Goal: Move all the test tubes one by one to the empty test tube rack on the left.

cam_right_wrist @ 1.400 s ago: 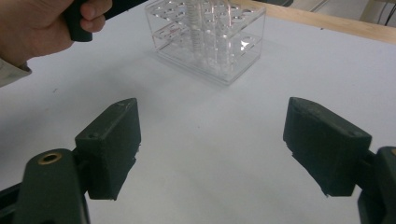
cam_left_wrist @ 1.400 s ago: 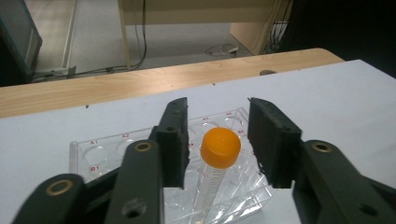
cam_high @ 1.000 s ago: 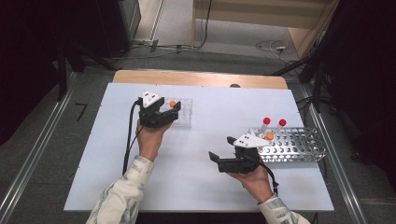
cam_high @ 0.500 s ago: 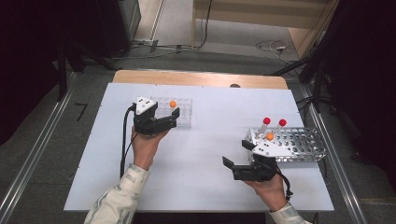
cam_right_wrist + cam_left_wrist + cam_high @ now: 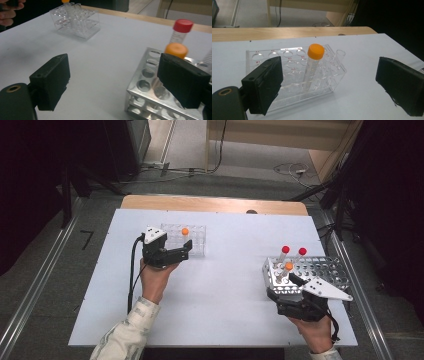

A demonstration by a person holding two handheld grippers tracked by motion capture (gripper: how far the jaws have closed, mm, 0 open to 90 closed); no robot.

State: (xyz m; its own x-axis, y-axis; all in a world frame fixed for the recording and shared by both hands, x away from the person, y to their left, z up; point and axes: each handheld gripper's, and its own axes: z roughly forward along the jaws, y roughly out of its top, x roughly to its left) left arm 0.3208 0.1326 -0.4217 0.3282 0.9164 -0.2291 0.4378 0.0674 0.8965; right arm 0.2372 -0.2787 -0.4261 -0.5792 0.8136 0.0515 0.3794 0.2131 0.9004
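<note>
Orange-capped tube (image 5: 313,67): stands upright in a well of the clear rack, its orange cap above the rack's top. In the left gripper view it sits between the two black jaws but farther off, and nothing touches it. In the high view it shows as an orange dot (image 5: 185,231) at the middle of the rack.

Clear rack (image 5: 292,75): a see-through plastic block of round wells with small red letters beside them, resting flat on the white table, toward the far left of it. One bare, capless tube leans in a well at its right end in the left gripper view.

Left gripper (image 5: 176,254): held level just in front of the clear rack, pointing at it. Its jaws have just been opening and now stand wide, with no pad on the tube or the rack.

Metal rack (image 5: 320,272): a silver perforated tray on the right side of the table, well apart from the clear rack. It holds two red-capped tubes (image 5: 285,251) upright at its left end and another tube with an orange cap (image 5: 288,267) just in front of them.

Right gripper (image 5: 113,80): near the front left corner of the metal rack. Its jaws are spread wide and hold nothing; the right jaw overlaps the rack's edge in its own view.

Table (image 5: 225,295): a white sheet over a wooden top, whose far edge shows as a tan strip.

Person: two forearms come in from the near edge, the left in a pale patterned sleeve (image 5: 127,332).
</note>
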